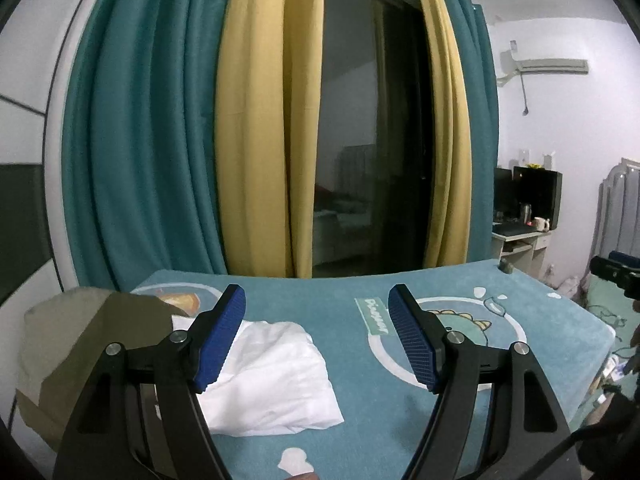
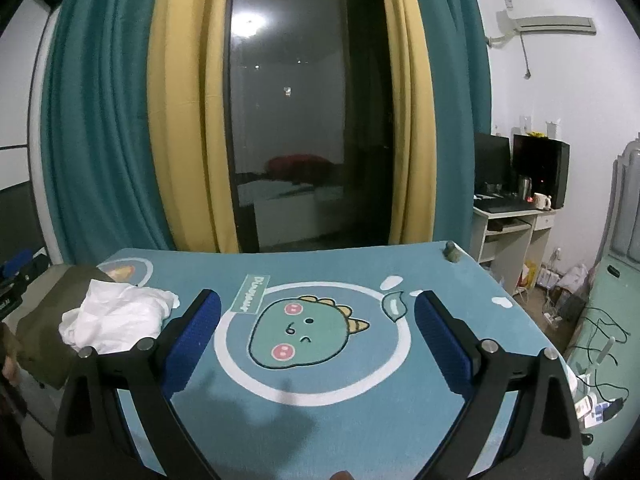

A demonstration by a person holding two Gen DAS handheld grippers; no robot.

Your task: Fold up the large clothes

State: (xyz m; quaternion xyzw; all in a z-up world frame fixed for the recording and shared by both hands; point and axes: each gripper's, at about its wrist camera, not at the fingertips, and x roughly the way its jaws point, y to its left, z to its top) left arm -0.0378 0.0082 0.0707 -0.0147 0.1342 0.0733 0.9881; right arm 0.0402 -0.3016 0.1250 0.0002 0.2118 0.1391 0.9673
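Observation:
A crumpled white garment (image 1: 272,376) lies on the left part of the blue dinosaur-print table cover (image 1: 520,320). It partly rests on an olive-brown garment (image 1: 96,344) at the table's left edge. My left gripper (image 1: 316,300) is open and empty, held above the table just right of the white garment. In the right wrist view the white garment (image 2: 116,316) lies at the left on the olive garment (image 2: 44,332), and my right gripper (image 2: 318,304) is open and empty over the dinosaur print (image 2: 304,332).
Teal and yellow curtains (image 2: 180,120) frame a dark glass door (image 2: 304,120) behind the table. A small grey object (image 2: 452,251) sits on the table's far right corner. A desk with monitors (image 2: 516,204) and cables on the floor (image 2: 600,332) are at the right.

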